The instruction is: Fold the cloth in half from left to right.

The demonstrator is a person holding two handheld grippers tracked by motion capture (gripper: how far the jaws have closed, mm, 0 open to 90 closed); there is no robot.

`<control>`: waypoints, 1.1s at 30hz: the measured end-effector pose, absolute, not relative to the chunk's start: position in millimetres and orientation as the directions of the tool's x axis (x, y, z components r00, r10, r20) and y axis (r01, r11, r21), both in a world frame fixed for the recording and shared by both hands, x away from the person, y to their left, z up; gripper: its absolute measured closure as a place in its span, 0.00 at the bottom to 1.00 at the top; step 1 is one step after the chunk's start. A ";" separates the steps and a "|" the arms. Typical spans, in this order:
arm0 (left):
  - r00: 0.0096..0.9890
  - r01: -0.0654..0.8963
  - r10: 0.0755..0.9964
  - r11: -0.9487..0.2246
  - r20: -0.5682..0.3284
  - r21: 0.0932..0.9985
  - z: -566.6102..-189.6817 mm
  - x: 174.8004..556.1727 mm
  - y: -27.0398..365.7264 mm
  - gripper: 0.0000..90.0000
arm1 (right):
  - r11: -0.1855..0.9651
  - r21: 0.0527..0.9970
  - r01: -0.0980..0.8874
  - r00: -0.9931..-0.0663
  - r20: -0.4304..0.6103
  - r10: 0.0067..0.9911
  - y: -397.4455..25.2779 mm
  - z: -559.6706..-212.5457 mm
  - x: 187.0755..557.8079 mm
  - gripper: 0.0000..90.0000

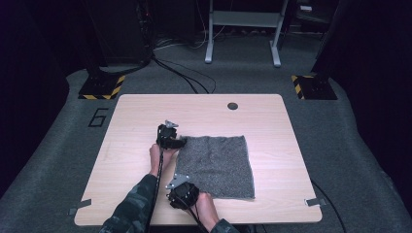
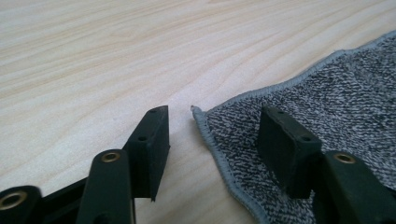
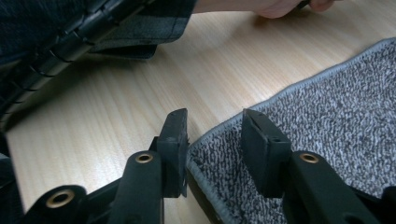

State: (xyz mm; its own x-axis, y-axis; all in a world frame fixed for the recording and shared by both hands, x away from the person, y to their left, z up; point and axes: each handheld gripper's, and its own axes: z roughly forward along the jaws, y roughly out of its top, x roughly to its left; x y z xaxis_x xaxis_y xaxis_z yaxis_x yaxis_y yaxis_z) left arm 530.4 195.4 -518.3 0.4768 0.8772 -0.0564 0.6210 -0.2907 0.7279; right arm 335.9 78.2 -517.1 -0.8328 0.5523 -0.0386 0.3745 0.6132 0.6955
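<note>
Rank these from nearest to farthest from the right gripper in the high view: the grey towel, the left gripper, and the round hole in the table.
1. Grey towel: its near left corner lies at the right gripper.
2. Left gripper: farther up, at the towel's far left corner.
3. Round hole: near the table's far edge.

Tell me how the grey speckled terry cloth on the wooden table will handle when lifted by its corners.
The grey speckled terry cloth lies flat and thin, so it will probably droop between the held corners. Its looped weave and stitched hem likely give the jaws good grip. It looks light.
</note>
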 end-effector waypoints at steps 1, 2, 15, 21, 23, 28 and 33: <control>0.472 0.623 0.880 -0.289 -0.055 0.726 -518.8 530.3 193.9 0.51 | 0.607 0.701 0.375 -0.828 -0.042 0.559 78.8 -518.0 334.7 0.72; 0.463 0.622 0.885 -0.276 -0.059 0.733 -519.4 530.1 192.2 0.54 | 0.601 0.706 0.375 -0.821 -0.049 0.569 79.5 -518.6 332.5 0.74; 0.469 0.594 0.883 -0.307 -0.010 0.744 -520.7 527.6 188.7 0.86 | 0.549 0.748 0.373 -0.776 -0.073 0.627 80.6 -525.6 319.6 0.96; 0.470 0.585 0.883 -0.300 -0.013 0.753 -522.2 524.7 185.3 0.95 | 0.538 0.756 0.373 -0.773 -0.068 0.631 77.7 -526.7 319.0 0.98; 0.472 0.582 0.882 -0.301 -0.012 0.755 -522.4 524.8 186.1 0.96 | 0.528 0.758 0.383 -0.767 -0.058 0.639 77.8 -526.6 318.2 0.98; 0.426 0.603 0.903 -0.233 -0.061 0.763 -522.6 522.5 188.3 0.97 | 0.513 0.781 0.356 -0.769 -0.068 0.636 72.4 -523.3 312.1 0.99; 0.407 0.596 0.911 -0.204 -0.072 0.777 -515.4 520.4 189.1 0.97 | 0.469 0.812 0.347 -0.748 -0.062 0.661 63.6 -515.9 306.4 0.99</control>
State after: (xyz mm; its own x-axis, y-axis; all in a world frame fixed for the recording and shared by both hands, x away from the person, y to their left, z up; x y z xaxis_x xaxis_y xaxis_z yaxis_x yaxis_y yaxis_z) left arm 520.4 189.1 -515.4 0.4066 0.9108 -0.0723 0.5956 -0.2042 0.7769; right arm 306.4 63.6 -515.9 -0.7480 0.6609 -0.0617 0.3473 0.4689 0.8121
